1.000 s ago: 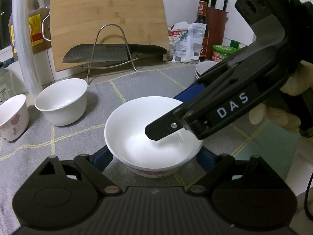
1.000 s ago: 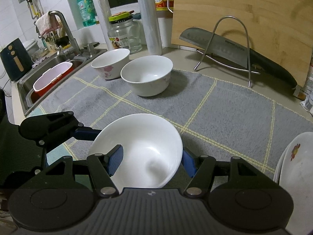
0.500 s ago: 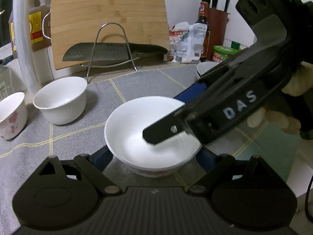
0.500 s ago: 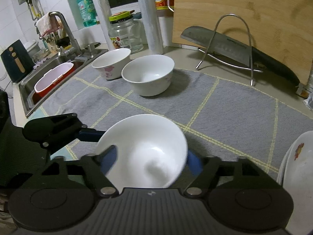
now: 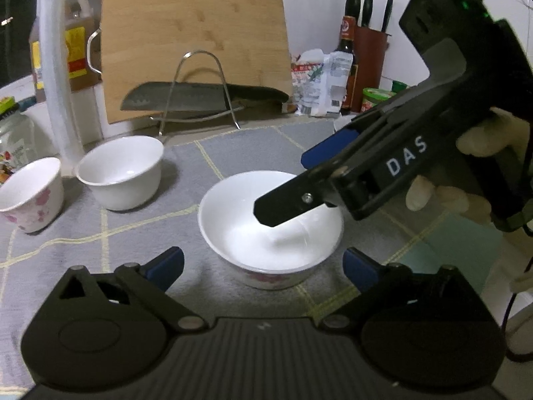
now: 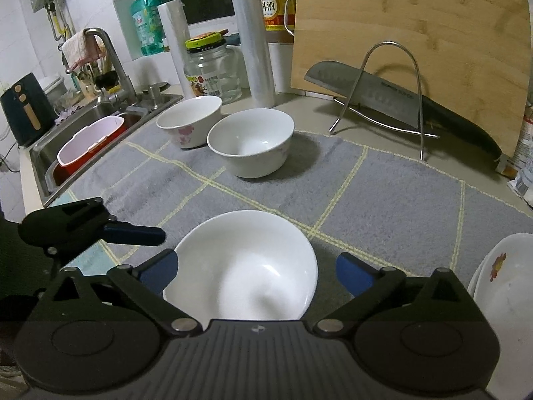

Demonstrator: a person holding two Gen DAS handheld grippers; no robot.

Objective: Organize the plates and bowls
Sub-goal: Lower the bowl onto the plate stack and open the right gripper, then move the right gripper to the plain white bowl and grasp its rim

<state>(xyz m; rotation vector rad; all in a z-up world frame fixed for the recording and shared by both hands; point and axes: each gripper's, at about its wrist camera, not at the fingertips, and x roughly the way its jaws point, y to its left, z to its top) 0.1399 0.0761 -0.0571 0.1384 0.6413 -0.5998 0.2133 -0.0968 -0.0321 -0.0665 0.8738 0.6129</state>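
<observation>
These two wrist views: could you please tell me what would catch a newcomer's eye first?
A white bowl sits on the grey mat between both tongs, left and right, whose jaws are opening and clear of it. Behind, a cleaver lies on a wire rack against a leaning cutting board.

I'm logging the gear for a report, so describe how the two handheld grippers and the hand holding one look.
Both are matte black plastic with ribbed bodies, round pivot discs, silver screws and blue finger pads. The right gripper bears white letters DAS and a green light. The hand holding it wears a pale glove, with a black cable hanging below. The left gripper looks the same.
</observation>
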